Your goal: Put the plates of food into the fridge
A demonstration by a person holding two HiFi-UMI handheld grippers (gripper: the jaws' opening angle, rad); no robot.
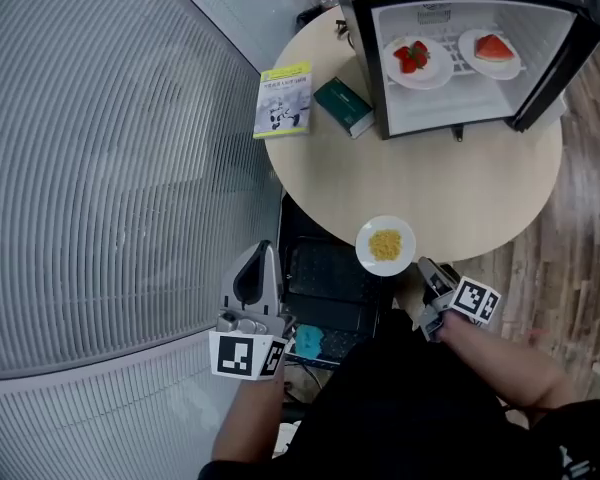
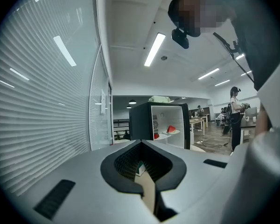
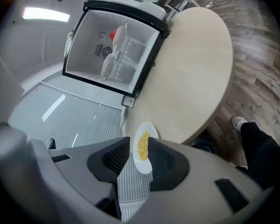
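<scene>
A white plate of yellow food (image 1: 385, 245) sits at the near edge of the round table (image 1: 460, 183). My right gripper (image 1: 426, 268) is just right of it, with the jaws apart. In the right gripper view the plate (image 3: 143, 146) shows in the gap of the right gripper (image 3: 140, 155), and the pads do not press on it. The open mini fridge (image 1: 555, 28) holds a plate of strawberries (image 1: 416, 60) and a plate of watermelon (image 1: 491, 52). My left gripper (image 1: 264, 251) hangs shut and empty, left of the table and below its edge. It (image 2: 141, 164) points level at the fridge (image 2: 141, 119).
A white and yellow book (image 1: 283, 100) and a green book (image 1: 343, 106) lie on the table left of the fridge. A ribbed glass wall (image 1: 100, 168) fills the left. A black chair (image 1: 325, 283) stands under the table's near edge. A person (image 2: 235, 113) stands far off.
</scene>
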